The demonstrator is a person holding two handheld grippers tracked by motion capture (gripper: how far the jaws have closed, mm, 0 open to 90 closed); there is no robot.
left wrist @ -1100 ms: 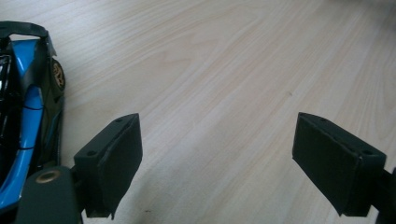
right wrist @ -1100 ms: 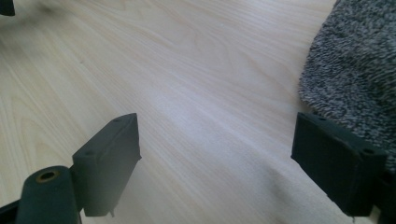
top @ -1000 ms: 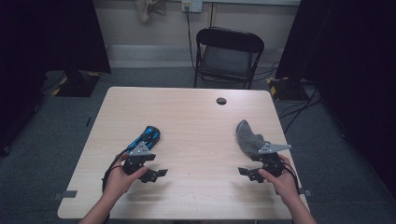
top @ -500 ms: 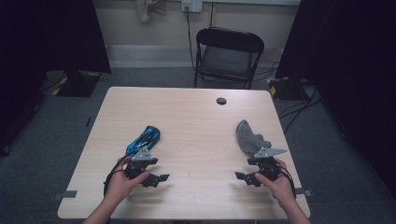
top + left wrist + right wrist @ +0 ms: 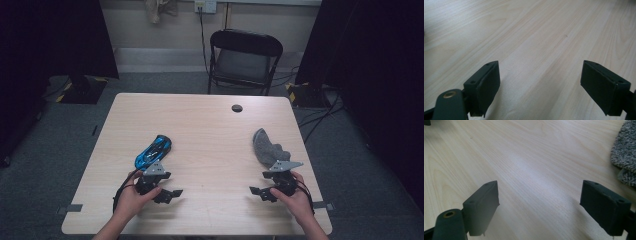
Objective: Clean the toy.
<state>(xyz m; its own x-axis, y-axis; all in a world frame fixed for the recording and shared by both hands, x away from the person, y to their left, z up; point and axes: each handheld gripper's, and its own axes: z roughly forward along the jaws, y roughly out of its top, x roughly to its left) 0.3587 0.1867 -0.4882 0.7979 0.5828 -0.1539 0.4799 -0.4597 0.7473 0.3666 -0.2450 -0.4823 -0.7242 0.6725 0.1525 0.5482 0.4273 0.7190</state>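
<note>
Pale wood grain covers the table (image 5: pixel 210 130), the largest item we record; both hands rest near its front edge. A black folding chair (image 5: pixel 244 59) stands beyond the far edge.

Next in size, the grey sock (image 5: pixel 266 146) lies on the right half, just beyond the right gripper (image 5: pixel 261 192) and close against its grey plate. Its long axis runs from the far left toward the near right. In the right gripper view its fuzzy edge (image 5: pixel 625 147) sits off to the upper right of the jaws, not between them.

The blue toy car (image 5: pixel 153 151) lies on the left half, just beyond the left gripper (image 5: pixel 169 194), long axis slanting from near left to far right.

Both grippers stand with jaws wide apart and empty, bare tabletop between the pads (image 5: pixel 487 82).

We judge each hand nearest its own object; either pick requires swinging the jaws away from centre toward it.
</note>
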